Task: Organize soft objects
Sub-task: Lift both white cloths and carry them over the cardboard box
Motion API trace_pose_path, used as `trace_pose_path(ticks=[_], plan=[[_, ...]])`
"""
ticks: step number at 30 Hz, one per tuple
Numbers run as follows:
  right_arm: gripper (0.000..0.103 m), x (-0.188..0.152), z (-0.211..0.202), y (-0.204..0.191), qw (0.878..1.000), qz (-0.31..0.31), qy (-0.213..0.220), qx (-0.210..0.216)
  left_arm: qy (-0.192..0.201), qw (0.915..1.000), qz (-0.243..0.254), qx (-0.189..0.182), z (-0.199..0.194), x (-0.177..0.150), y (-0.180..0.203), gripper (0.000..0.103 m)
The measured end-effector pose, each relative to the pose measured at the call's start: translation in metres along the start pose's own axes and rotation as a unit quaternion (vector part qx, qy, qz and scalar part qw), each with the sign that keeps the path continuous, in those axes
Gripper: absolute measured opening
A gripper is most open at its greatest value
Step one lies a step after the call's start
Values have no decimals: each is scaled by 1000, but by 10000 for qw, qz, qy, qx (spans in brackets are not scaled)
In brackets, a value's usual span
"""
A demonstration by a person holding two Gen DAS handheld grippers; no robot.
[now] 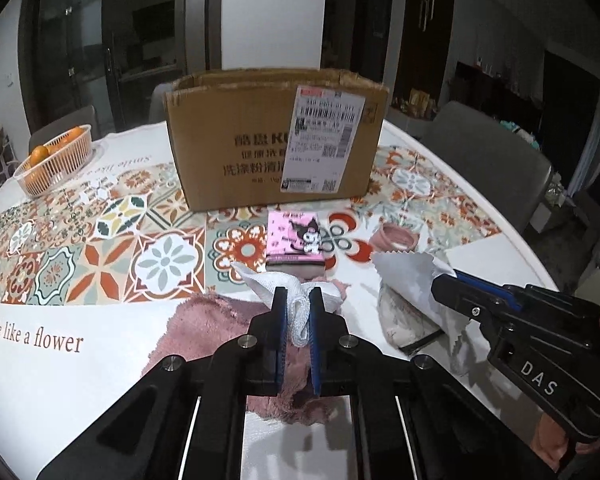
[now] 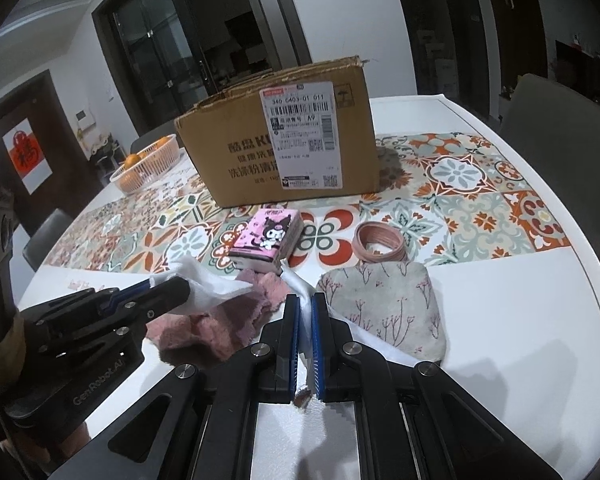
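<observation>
The white cloth hangs stretched between both grippers above the table, its long axis running left to right. The left gripper has its fingers pinched narrow on one end, the right gripper likewise on the other; the cardboard box stands straight ahead, beyond both.

We see a fluffy pink plush cloth and a thin white woven cloth on a glossy white desk. We note matt brown corrugated cardboard box, matt black plastic left hand-held gripper with ribbed blue pads.
</observation>
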State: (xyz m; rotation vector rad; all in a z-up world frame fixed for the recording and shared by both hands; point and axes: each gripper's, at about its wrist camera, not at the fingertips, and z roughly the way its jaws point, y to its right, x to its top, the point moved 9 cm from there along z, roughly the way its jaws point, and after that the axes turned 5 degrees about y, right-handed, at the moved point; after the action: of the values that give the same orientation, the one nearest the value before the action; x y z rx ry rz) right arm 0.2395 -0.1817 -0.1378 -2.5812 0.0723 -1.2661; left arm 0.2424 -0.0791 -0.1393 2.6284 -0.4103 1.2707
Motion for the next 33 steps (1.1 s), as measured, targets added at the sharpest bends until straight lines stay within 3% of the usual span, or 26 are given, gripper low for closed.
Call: trace_pose_path(ticks=[19, 33], plan=[[8, 60, -47, -32, 9959, -240, 871, 10, 1057, 9943, -123, -31, -59, 64, -12, 11], [8, 125, -56, -47, 9865, -412, 1582, 108, 1605, 9870, -88, 53, -68, 121, -27, 11]])
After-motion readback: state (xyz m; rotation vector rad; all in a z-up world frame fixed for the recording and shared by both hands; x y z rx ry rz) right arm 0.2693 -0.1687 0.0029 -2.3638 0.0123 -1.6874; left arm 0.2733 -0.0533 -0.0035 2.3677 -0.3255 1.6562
